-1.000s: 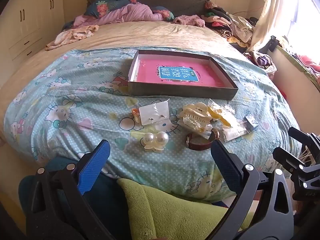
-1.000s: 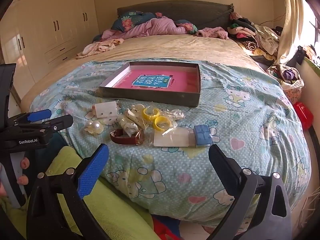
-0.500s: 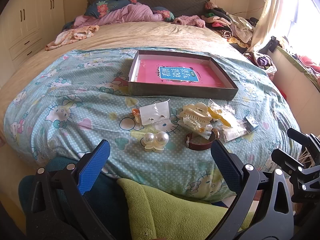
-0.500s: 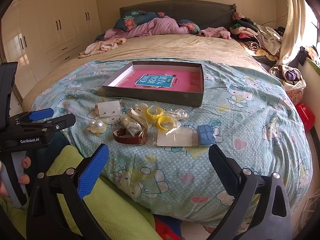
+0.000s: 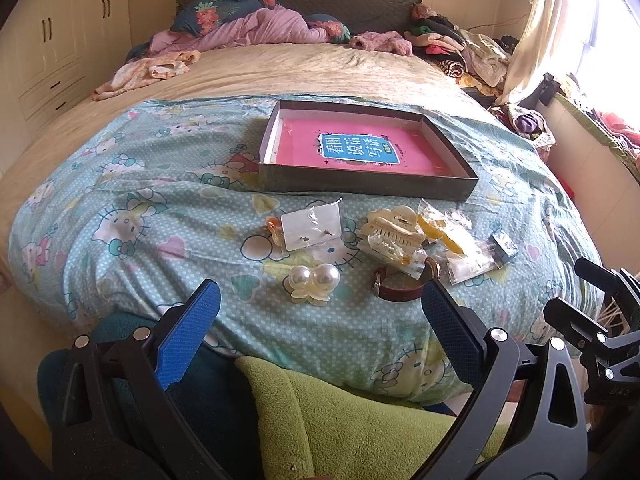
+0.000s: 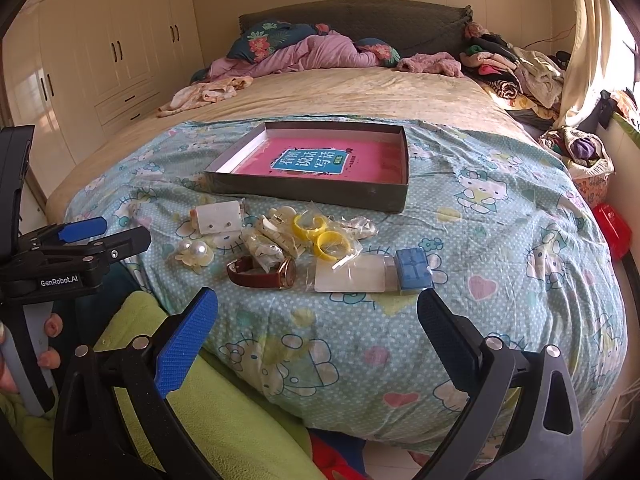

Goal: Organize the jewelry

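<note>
A shallow grey box with a pink bottom (image 5: 368, 184) (image 6: 312, 196) lies on the blue cartoon quilt. In front of it lies loose jewelry: a pearl clip (image 5: 314, 280) (image 6: 195, 251), an earring card (image 5: 312, 226) (image 6: 218, 218), a cream hair claw (image 5: 394, 226), a brown-strap watch (image 5: 400, 288) (image 6: 264, 274), yellow rings in bags (image 6: 322, 236), a clear bag (image 6: 350, 276) and a small blue box (image 6: 414, 270). My left gripper (image 5: 318, 304) is open and empty, hovering near the pearl clip and watch. My right gripper (image 6: 316, 312) is open and empty, short of the watch and blue box.
Crumpled purple bedding and pillows (image 5: 260, 26) lie at the head of the bed. Clothes (image 6: 516, 76) pile at the right by the curtain. White wardrobes (image 6: 100, 60) stand at the left. Green fleece (image 5: 360, 428) covers the person's lap at the bed's near edge.
Both grippers have drifted slightly toward the bed. The jaws stay open and the jewelry has not moved.
</note>
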A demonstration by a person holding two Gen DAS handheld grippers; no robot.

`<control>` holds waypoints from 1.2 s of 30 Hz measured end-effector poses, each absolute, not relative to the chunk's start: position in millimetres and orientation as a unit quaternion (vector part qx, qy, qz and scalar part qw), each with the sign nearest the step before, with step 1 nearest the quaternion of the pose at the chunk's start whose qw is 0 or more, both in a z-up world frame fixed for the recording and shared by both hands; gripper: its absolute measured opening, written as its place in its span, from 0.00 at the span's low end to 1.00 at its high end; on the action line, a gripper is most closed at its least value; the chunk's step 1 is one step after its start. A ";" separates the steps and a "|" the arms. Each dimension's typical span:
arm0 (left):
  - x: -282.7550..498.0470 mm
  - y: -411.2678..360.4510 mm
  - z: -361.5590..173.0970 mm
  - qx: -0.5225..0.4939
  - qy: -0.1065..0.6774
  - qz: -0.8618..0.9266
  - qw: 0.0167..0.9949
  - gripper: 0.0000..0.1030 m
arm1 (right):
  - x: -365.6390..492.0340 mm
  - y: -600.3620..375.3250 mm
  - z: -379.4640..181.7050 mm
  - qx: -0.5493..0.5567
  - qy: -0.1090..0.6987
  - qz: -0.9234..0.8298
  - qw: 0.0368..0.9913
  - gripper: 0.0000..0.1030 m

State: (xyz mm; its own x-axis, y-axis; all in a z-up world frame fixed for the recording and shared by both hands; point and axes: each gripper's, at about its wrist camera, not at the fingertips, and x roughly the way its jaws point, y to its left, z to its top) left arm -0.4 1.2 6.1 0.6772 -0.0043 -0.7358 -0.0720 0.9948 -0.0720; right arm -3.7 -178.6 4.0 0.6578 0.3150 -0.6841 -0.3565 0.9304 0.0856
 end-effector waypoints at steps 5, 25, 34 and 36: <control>-0.3 1.7 7.3 -0.047 0.402 0.019 0.914 0.91 | -3.2 -178.5 3.4 -0.028 0.370 0.185 0.910 0.96; 7.7 7.9 -6.5 -0.041 0.412 0.038 0.909 0.91 | 11.9 -177.0 -2.9 -0.019 0.383 0.192 0.903 0.96; 16.4 43.6 -24.0 -0.062 0.432 0.063 0.898 0.91 | 32.1 -178.9 -6.9 -0.011 0.389 0.191 0.901 0.96; 16.4 48.7 -29.5 -0.064 0.439 0.060 0.894 0.91 | 38.4 -178.0 -10.0 -0.012 0.393 0.193 0.899 0.96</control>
